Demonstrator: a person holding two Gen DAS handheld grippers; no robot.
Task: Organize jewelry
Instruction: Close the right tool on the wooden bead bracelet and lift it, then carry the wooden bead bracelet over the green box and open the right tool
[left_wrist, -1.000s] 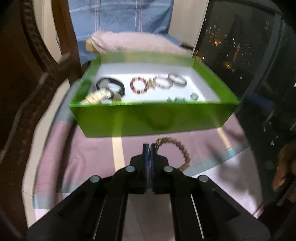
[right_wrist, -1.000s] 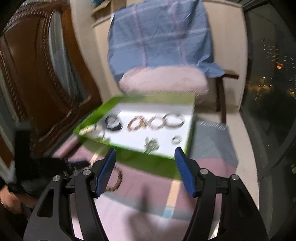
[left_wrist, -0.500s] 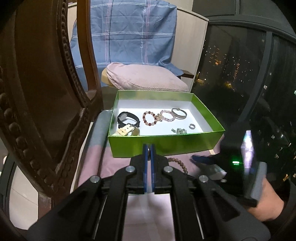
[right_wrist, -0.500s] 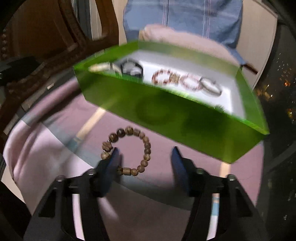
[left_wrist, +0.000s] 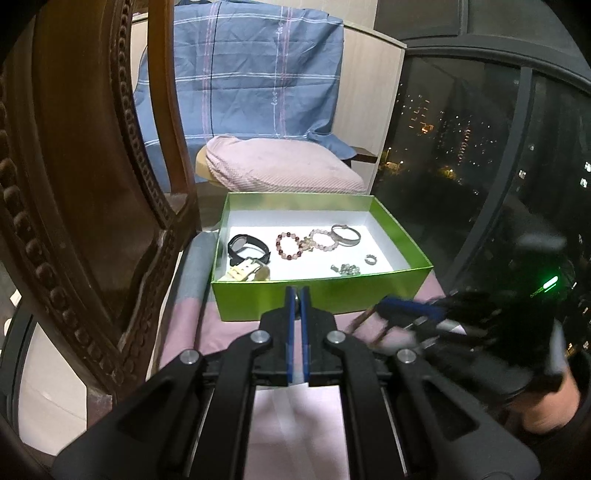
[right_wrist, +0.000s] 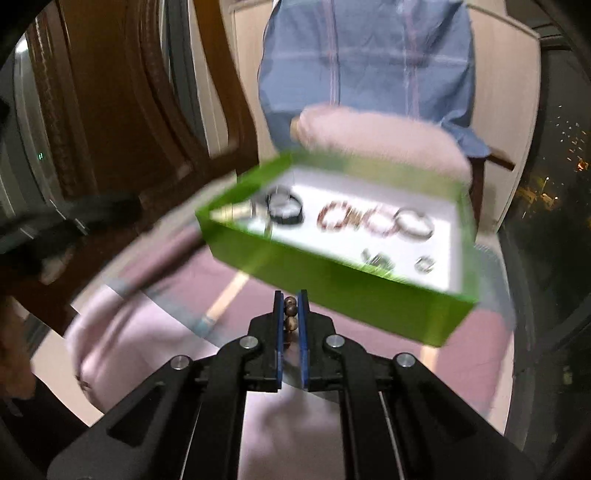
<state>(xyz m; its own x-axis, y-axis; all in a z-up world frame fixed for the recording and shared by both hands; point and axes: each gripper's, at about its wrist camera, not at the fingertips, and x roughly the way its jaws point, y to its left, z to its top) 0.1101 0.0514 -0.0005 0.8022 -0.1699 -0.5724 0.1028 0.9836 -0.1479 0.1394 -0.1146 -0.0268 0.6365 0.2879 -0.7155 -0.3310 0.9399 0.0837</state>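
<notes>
- Wooden bead bracelet (right_wrist: 290, 315): pinched between the blue pads of the right gripper (right_wrist: 290, 306), whose jaws have just been closing onto it. Several brown beads show in the narrow gap; the rest of the loop is hidden below the fingers. In the left wrist view the strand is a blurred brown streak at that gripper's tip.
- Key relation: the green box (right_wrist: 332, 284) lies straight ahead of the right gripper and slightly above its tip line, near wall facing it. The bracelet must, in my judgement, clear that wall before going in.
- Box contents: black watch (left_wrist: 246, 246), cream strap (left_wrist: 245, 272), two beaded bracelets (left_wrist: 290, 246), a bangle (left_wrist: 345, 235), small pieces near the front right. Bare white floor (left_wrist: 314, 264) remains at centre.
- Left gripper (left_wrist: 297, 295): pads pressed together, nothing between them, poised before the box's near wall.
- Nearer hand: the right one carries the item; the left is idle.
- Support: pink cloth (left_wrist: 229, 325) beneath the box.
</notes>
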